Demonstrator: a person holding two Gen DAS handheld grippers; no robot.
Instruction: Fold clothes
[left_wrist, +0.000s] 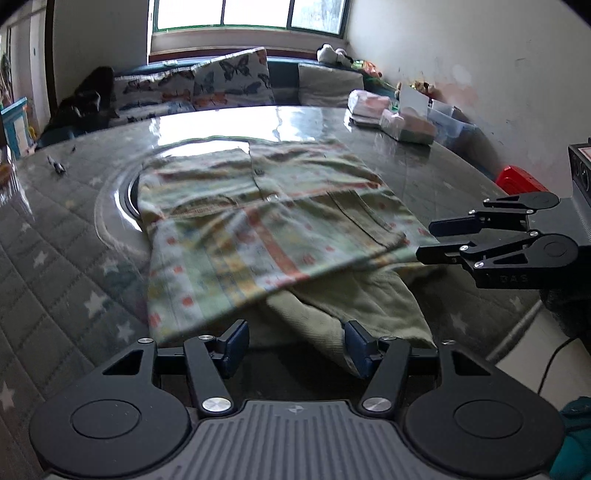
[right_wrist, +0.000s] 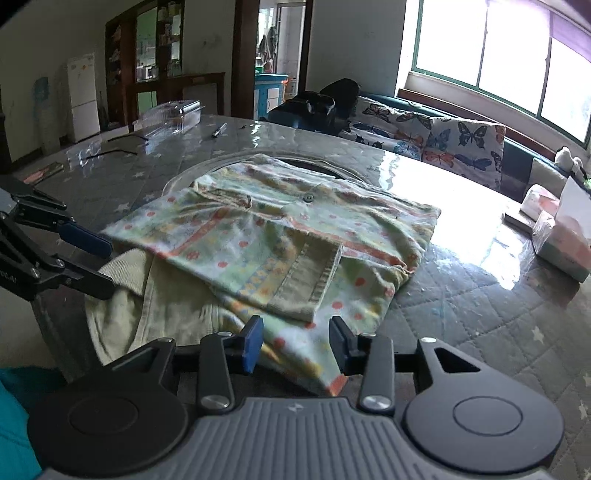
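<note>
Daylight from a wide window falls on a worktop (left_wrist: 66, 236) covered with a grey star-patterned quilt under glossy film. At the far left of the right wrist view a clear plastic box (right_wrist: 171, 112) is seen. A patterned shirt (left_wrist: 258, 221) (green, with orange stripes and dots) is laid partly folded at the near middle, its plain green hem hanging over the near edge. The left tongs (left_wrist: 295, 341) are held open just above that hem, gripping nothing. The right tongs (right_wrist: 295, 343) are likewise spread open over the shirt's near right corner. Tissue packs (left_wrist: 402, 123) are stacked far right.
</note>
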